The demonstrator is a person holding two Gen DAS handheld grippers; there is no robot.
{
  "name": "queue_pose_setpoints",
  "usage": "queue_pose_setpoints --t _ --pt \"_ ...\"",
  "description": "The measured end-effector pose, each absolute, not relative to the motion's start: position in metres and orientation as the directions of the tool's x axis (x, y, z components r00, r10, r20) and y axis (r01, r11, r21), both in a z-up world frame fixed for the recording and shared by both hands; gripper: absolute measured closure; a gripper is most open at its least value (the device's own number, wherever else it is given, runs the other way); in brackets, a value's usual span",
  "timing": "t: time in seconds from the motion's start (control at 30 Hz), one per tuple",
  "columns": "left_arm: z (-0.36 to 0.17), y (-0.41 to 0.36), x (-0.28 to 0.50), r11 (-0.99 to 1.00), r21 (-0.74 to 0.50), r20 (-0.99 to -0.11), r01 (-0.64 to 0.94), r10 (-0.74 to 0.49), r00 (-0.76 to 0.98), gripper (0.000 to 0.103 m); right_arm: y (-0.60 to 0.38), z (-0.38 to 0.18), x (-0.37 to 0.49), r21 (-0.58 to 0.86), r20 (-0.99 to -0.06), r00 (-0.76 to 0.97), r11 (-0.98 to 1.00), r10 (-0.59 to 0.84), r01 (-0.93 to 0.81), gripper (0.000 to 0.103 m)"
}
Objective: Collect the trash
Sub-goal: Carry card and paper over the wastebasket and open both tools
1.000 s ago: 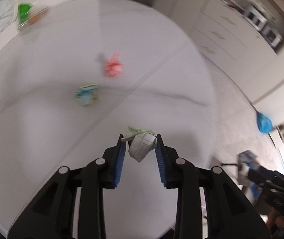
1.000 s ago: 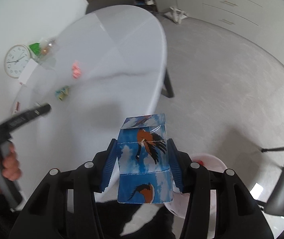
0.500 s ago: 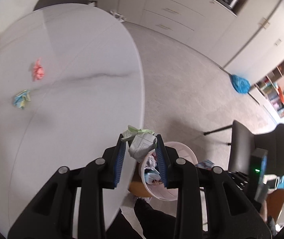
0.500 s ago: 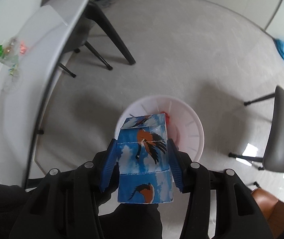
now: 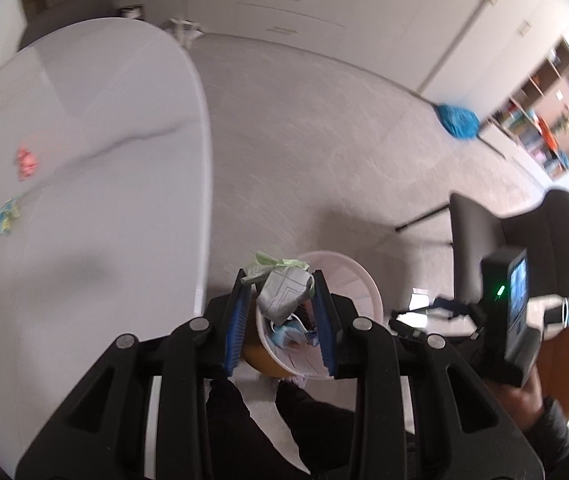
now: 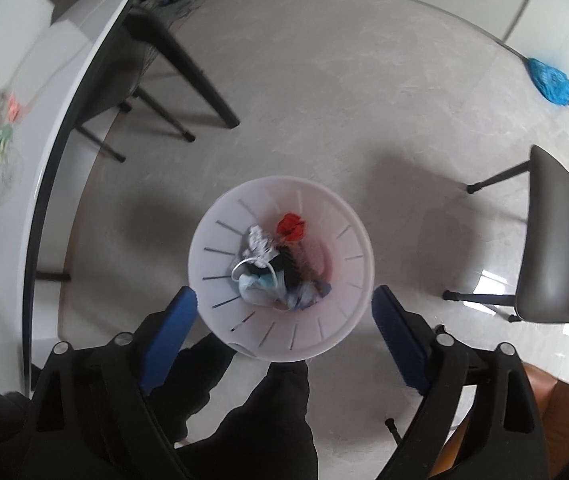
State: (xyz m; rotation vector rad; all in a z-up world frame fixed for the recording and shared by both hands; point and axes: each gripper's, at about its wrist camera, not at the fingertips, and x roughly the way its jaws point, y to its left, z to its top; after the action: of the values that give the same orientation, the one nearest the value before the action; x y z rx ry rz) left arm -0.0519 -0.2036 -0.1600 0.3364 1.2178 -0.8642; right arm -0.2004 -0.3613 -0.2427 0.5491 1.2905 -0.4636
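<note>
Left tongs [image 5: 282, 300] grasping crumpled paper [image 5: 284, 294] above bin [image 6: 280, 284]; right tongs [image 6: 284, 320] spread, holding nothing; grey floor [image 6: 324, 100], white table [image 5: 84, 140] alongside

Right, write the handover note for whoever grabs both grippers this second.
Left gripper: shut on a crumpled grey-and-green wad, held above the white bin on the floor.
Right gripper: open, empty, above the same bin.
Done: the blue bird carton it held half a second ago is gone from the jaws; blue scraps lie in the bin.
Left: drop the wad, then fetch the pink scrap and the blue-green scrap from the white table.
</note>
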Motion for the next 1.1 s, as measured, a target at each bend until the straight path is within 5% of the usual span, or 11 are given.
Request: queue_pose_setpoints --t 0.13,0.3,1.1 --pt "-0.176 -0.227 -0.068 0.560 -0.223 -0.925 0.798 -0.380 0.008 0.066 -0.374 -0.226 -0.218 0.109 -0.970 0.236 0.767 -0.057 0.633 0.007" --pt "-0.181 -0.246 -0.094 0.467 -0.189 -0.939 0.863 -0.344 -0.020 0.013 -0.387 -0.216 -0.235 0.097 -0.968 0.238 0.747 -0.085 0.658 0.007" --pt "-0.161 -0.223 -0.074 0.585 -0.152 -0.925 0.797 -0.368 0.094 0.008 -0.373 -0.197 -0.202 0.111 -0.954 0.283 0.766 -0.095 0.633 0.006"
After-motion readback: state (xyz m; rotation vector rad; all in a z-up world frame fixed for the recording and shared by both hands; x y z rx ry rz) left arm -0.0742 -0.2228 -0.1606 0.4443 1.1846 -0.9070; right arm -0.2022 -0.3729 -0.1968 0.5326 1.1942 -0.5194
